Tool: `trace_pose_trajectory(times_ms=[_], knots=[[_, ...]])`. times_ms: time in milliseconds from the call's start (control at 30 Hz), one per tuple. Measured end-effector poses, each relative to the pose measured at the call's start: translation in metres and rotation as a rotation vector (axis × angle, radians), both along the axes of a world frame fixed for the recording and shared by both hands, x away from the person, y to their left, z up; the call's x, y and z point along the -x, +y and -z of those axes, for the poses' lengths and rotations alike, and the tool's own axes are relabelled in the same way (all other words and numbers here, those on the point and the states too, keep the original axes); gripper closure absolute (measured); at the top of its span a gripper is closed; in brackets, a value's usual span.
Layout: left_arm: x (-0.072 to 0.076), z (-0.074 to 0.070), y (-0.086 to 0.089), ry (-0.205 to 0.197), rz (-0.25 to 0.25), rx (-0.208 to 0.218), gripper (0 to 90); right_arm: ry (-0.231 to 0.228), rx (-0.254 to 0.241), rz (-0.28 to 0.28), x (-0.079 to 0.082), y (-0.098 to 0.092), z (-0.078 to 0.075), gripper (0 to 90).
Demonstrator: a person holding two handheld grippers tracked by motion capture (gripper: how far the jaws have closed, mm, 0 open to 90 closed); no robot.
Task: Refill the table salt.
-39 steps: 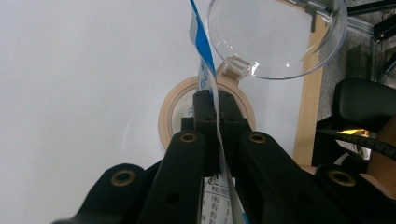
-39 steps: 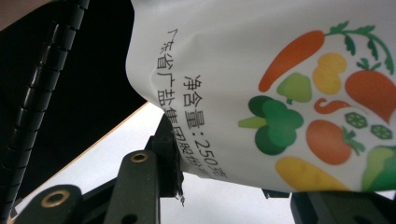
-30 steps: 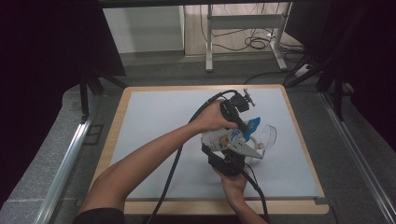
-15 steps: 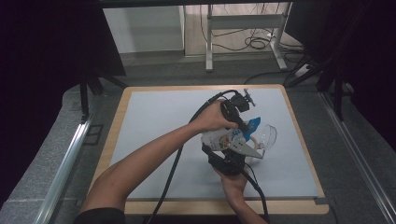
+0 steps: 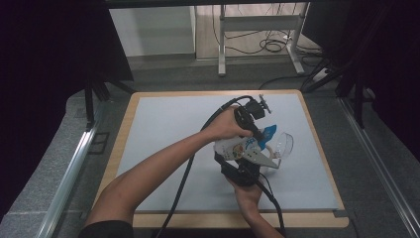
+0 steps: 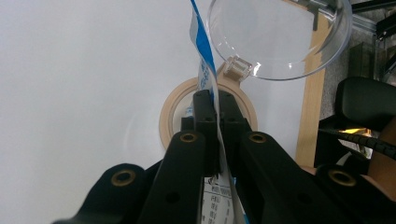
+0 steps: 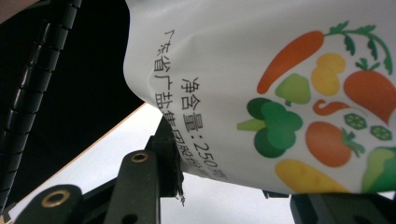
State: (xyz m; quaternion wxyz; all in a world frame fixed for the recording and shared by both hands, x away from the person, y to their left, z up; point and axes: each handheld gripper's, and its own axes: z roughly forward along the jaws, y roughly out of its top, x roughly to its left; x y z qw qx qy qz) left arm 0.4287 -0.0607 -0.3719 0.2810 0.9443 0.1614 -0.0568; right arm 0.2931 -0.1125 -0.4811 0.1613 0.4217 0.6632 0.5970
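A white pouch [image 5: 236,147] printed with vegetables [image 7: 299,107] hangs tilted over the white mat, held from two sides. My left gripper [image 6: 214,100] is shut on its thin blue and white top edge [image 6: 201,51]; from above, that gripper [image 5: 261,138] reaches in from the far side. My right gripper [image 7: 233,184] is shut on the pouch's lower body, one jaw on each side, and sits near the mat's front [image 5: 241,169]. Under the pouch stands a round jar with a pale wooden rim [image 6: 169,116], its clear hinged lid [image 6: 280,37] flipped open.
The white mat [image 5: 163,129] lies on a wooden-edged table [image 5: 124,119]. Black cables [image 5: 183,173] trail from both grippers toward the near edge. The clear lid [image 5: 286,144] sticks out to the right of the pouch. Metal rails [image 5: 74,163] run along both sides of the table.
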Motion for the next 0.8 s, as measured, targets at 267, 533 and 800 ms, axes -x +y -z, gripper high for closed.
trace_pose_trajectory(times_ms=[267,533,800], knots=[[0.0006,-0.0009,0.0002,0.0,0.001,-0.003,89.8,-0.002,-0.005,0.005,0.0008,0.001,-0.0002,58.4],[0.0007,-0.002,-0.0044,-0.003,0.015,-0.013,89.7,0.004,-0.016,0.018,0.0014,-0.0007,-0.0013,58.6],[-0.0004,-0.0015,-0.0082,-0.001,0.022,-0.024,89.7,0.004,-0.009,0.021,0.0,-0.0029,-0.0024,58.7]])
